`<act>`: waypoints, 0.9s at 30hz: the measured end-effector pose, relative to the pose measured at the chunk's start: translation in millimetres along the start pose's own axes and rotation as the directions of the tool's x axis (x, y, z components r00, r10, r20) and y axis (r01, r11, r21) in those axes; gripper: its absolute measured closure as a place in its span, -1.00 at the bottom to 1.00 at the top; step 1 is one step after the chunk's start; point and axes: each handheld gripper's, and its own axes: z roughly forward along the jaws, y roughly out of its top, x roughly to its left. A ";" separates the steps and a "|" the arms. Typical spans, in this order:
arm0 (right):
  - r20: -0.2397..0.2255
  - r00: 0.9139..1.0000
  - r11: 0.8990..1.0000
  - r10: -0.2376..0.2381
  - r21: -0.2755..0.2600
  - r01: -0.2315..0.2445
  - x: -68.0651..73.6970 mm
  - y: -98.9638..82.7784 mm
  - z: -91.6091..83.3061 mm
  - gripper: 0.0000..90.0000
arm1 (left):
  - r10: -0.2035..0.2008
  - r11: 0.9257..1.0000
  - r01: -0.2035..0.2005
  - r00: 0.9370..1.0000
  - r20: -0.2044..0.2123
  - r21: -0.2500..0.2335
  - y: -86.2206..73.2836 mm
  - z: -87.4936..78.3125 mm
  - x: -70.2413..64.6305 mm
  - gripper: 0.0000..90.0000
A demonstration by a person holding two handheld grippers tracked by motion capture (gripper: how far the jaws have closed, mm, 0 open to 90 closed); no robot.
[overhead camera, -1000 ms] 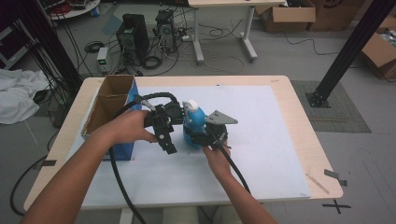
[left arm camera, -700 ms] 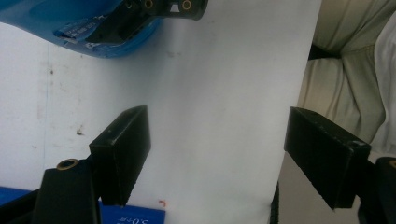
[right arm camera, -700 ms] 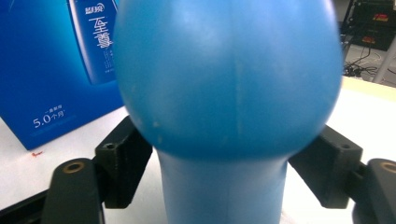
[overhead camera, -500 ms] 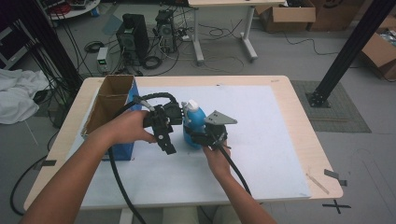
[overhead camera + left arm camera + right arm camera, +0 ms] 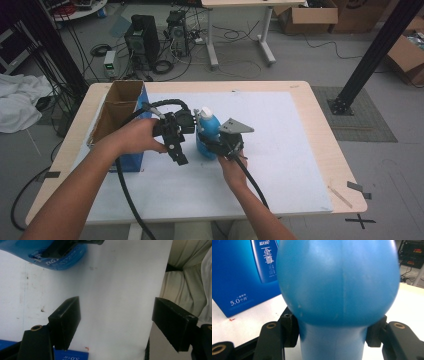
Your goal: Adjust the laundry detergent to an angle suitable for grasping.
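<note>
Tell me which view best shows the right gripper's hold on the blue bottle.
Right gripper view: the blue bottle sits close up, both jaws pressed on its narrow lower part. High view shows the bottle upright beside the right gripper, contact hidden. Left gripper view catches a bottle edge.

A glossy bright blue plastic bottle (image 5: 207, 131) is seen, capped in white, with a faint paler seam down its body in the right gripper view. The open cardboard box (image 5: 120, 120) is coloured brown inside and deep blue outside, and white lettering and a printed bottle picture are borne on its blue side. A pale wooden bench (image 5: 320, 145) is covered by a white sheet (image 5: 280, 150), marked with small dark specks. Both the left gripper (image 5: 179, 156) and right gripper (image 5: 210, 147) are finished in matte black, with brass-coloured rings at the screws.
</note>
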 end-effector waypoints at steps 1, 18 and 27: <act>0.001 1.000 1.000 -0.001 -0.002 0.001 0.2 0.0 0.2 -0.06 | 0.000 1.000 0.000 1.000 0.000 0.000 0.0 0.0 0.1 -0.47; -0.018 1.000 1.000 -0.013 -0.003 0.013 -2.4 8.5 -10.8 -0.02 | -0.014 1.000 0.014 1.000 -0.014 -0.020 -3.4 -4.6 1.4 -0.48; -0.106 0.993 0.998 -0.059 0.017 0.061 -10.9 19.5 -35.3 -0.02 | -0.015 0.999 0.014 0.999 -0.035 -0.037 -0.9 -12.9 1.2 -0.49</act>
